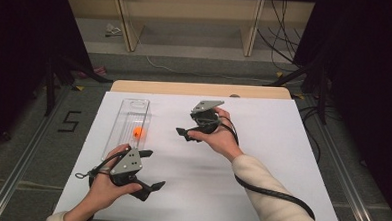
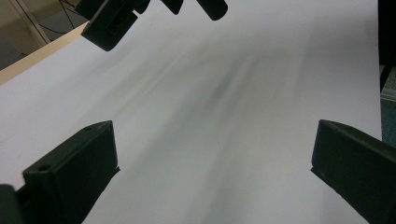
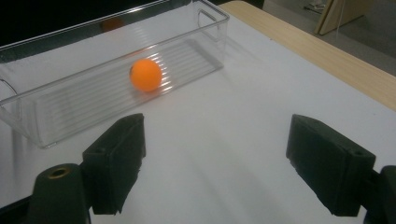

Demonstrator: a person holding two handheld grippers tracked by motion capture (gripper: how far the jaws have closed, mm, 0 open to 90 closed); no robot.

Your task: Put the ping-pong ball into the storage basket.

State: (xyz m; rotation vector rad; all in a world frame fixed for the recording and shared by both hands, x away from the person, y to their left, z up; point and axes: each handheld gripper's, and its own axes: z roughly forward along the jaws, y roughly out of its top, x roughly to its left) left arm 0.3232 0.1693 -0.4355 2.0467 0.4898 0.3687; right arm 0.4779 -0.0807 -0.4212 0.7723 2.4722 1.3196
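From above, an orange ball [image 1: 138,133] lies inside a clear plastic bin [image 1: 129,112] on the left part of the white table top [image 1: 262,158], roughly halfway along the bin's length. The bin's walls are so transparent that from the high view its near end is hard to trace, and the left hand's gripper partly overlaps it. The right gripper [image 1: 185,134] is held over the middle of the table, just to the right of the bin, pointing toward the ball; its jaws stand wide apart with nothing between them, and the person's hand wraps round its body so the jaw tips are hard to separate from above. In the right gripper view the ball [image 3: 145,74] sits behind the ribbed near wall of the bin [image 3: 212,28], well beyond both jaws, and a faint orange reflection shows on the far wall. The left gripper [image 1: 149,168] rests low near the front edge of the table, by the bin's near end, its jaws likewise spread wide and empty. The left gripper view is streaked with blur across the white surface, and the dark shapes at its top edge, the right gripper [image 2: 154,11] seen from afar, are cut off by the frame.
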